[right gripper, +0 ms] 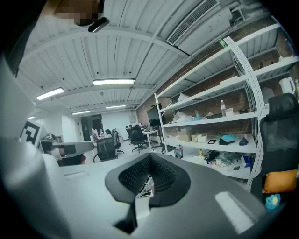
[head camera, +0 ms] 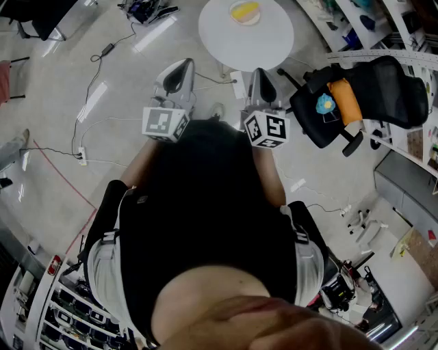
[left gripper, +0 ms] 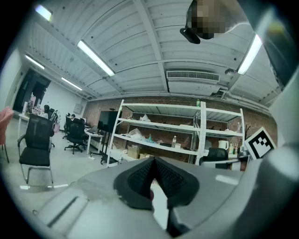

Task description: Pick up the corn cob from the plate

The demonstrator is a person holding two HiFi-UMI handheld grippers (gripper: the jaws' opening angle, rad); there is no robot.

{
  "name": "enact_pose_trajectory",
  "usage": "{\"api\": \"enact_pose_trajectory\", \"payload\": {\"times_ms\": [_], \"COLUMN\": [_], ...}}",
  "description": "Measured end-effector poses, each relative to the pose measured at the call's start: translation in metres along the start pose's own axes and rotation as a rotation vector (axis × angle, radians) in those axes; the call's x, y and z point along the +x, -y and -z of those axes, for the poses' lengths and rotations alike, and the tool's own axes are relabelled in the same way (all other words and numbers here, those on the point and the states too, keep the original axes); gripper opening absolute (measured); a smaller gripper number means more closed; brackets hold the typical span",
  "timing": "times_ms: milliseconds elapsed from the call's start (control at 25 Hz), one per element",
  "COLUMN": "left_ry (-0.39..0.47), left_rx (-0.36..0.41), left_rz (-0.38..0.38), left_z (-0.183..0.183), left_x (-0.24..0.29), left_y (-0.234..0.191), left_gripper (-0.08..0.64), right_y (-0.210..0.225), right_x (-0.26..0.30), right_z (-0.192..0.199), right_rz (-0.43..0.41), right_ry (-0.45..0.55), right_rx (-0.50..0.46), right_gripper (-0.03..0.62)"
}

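No legible text, brand or number was found in any view. The left cube [head camera: 164,124] and right cube [head camera: 265,129] carried only black-and-white square code patterns, no characters. A red tag [head camera: 53,265] sat at the head view's lower left; any print on it was too small to read.

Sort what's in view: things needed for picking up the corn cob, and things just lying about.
For the job: corn cob, plate, round white table, left gripper, right gripper, both shut and empty.
Lying about: office chair, orange cushion, blue toy, floor cables, power strip.
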State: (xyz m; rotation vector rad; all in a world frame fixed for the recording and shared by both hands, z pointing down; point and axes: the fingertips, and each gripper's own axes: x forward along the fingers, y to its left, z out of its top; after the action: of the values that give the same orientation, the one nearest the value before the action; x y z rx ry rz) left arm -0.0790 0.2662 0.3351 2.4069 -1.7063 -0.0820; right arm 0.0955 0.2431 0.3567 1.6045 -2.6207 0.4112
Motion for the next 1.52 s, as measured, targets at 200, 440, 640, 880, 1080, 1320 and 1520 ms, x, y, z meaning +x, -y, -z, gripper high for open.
{"api": "enact_pose_trajectory", "payload": {"times_ms": [200,440,640,880,1080,1320,1520], "left_ry": [0.002,0.006,0.004,-0.001,0.012,0.002,-0.003], "left_rx": [0.007,0.007,0.025,0.017,0.009,0.033,0.06], "left_rz": [0.004,0.0,0.0,-0.019,-0.047,-0.09,-0.112], "left_z": [0.002,0.002,0.004,0.005,0.002,0.006,0.002], "left_x": [0.001,0.001,0.004,0.013,0.024,0.033,0.043], "left_y": [-0.001,0.004,0.007,0.02,0.026,0.038,0.042], "left_gripper": [0.006,0.006,0.006,0.006,0.006,0.006,0.006], "right_y": [0.0,0.003,0.005,0.022,0.037,0.054,0.063], "right_x": [0.002,-0.002,0.0,-0.005,-0.002,0.006,0.016], "right_z": [0.001,0.002,0.003,0.002,-0.001,-0.003,-0.008], "right_rz": [0.001,-0.003,-0.005,-0.01,-0.029,-0.069,-0.084], "right_ry": [0.003,-0.001,-0.01,-0.007,-0.017,-0.024,-0.022], "right_rx": [-0.001,-0.005,-0.001,0.004,0.015,0.02,0.02], "right_gripper": [0.008,0.008,0.008,0.008,0.008,0.008,0.008]}}
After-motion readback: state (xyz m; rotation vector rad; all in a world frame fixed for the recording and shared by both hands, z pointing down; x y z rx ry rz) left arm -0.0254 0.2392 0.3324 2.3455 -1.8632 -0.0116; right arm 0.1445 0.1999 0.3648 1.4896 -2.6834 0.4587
